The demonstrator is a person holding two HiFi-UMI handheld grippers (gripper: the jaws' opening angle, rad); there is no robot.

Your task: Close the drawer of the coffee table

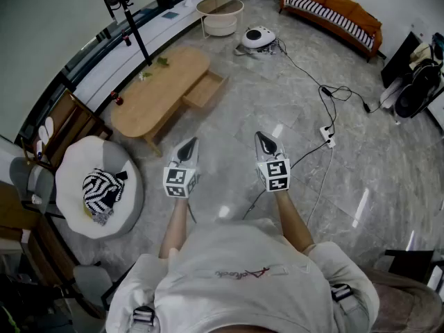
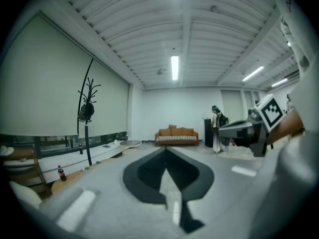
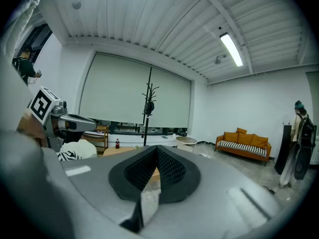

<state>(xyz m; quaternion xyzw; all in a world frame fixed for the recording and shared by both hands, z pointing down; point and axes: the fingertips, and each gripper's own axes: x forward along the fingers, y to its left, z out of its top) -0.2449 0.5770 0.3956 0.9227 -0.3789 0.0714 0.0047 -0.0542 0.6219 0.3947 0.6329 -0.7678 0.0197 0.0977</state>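
Shut tip to tip on nothing at the left gripper [image 1: 190, 143], and likewise at the right gripper [image 1: 263, 138]. Held side by side over grey veined floor tiles [image 1: 236, 123], both well apart from the coffee table [image 1: 161, 89]. From the gripper views, a closer look at black ribbed rubber pads [image 3: 172, 169] set in smooth grey shells; from the head view, only two pointed tips and the square-marked cubes.

Ahead and to the left, the task's drawer [image 1: 205, 90]: a shallow box of pale wood, pulled out from the table's long side over the floor, open. Seen clearly from the head view only. From the right gripper view, just a sliver of tan wood beyond the jaws, too little to tell table from drawer. Rounded, oblong shape to the tabletop, same light wood.

On the table's far end, a cola bottle [image 2: 61, 173], plain from both gripper views, a mere red speck from above. Behind it, a black coat stand [image 3: 148, 108] against pale roller blinds.

Left of the table, a round white armchair [image 1: 128, 186] with a zebra-striped cushion [image 1: 103, 189]. Further off, a round glass-topped side table [image 1: 220, 9] and an orange sofa [image 1: 333, 12] with a striped seat. On the floor to the right, a white power strip [image 1: 326, 136] with black cable, visible from above alone. Ribbed white ceiling with strip lights only from the gripper views.
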